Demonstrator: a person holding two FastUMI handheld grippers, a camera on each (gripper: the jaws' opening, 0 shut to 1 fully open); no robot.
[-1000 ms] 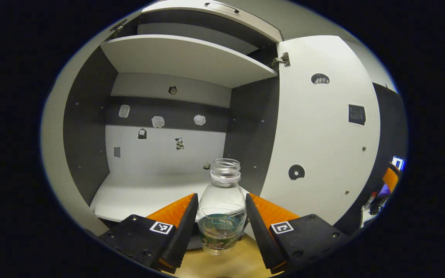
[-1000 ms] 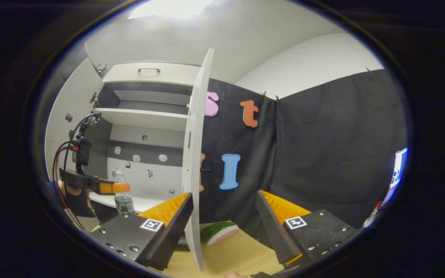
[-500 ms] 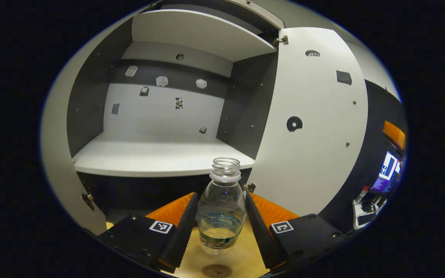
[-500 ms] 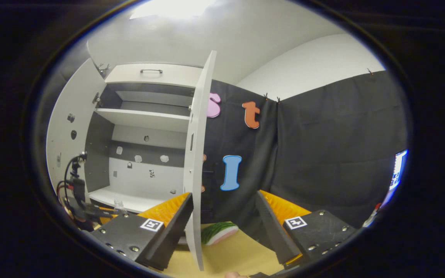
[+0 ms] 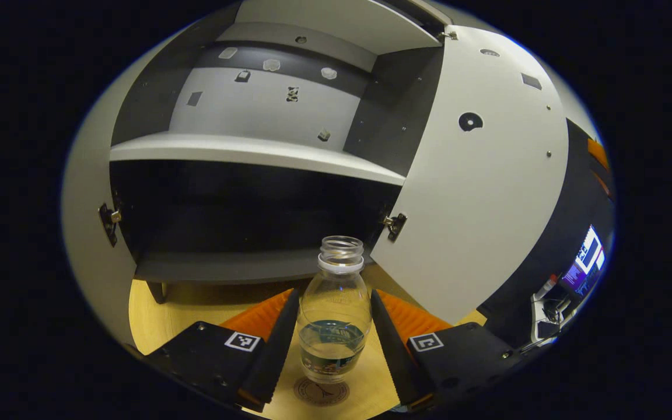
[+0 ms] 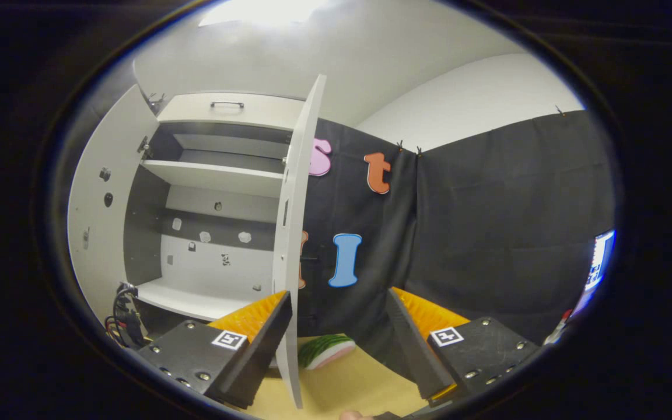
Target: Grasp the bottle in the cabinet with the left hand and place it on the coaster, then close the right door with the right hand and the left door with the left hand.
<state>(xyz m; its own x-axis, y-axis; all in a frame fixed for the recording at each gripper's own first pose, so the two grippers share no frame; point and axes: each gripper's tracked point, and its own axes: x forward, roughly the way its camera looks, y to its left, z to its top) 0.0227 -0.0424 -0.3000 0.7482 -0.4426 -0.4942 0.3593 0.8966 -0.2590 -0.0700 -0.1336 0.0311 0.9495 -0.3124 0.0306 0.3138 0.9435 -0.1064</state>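
My left gripper [image 5: 333, 341] is clamped on the bottle [image 5: 334, 315], both fingers [image 5: 275, 350] pressing its clear sides. The bottle stands upright, uncapped, part full, with a green-blue label whose writing is too small for me to read. Its base sits just over the round coaster [image 5: 321, 391] below my fingertips; I cannot tell whether it touches. The coaster carries a printed emblem I cannot make out. Ahead of the claw the cabinet [image 5: 242, 157] gapes, its right door [image 5: 487, 175] swung wide. My right gripper [image 6: 339, 344] hangs with fingers apart, holding nothing; that door's edge [image 6: 292, 245] stands just inside its left finger, a watermelon-slice toy [image 6: 325, 352] on the table [image 6: 347, 388] between.
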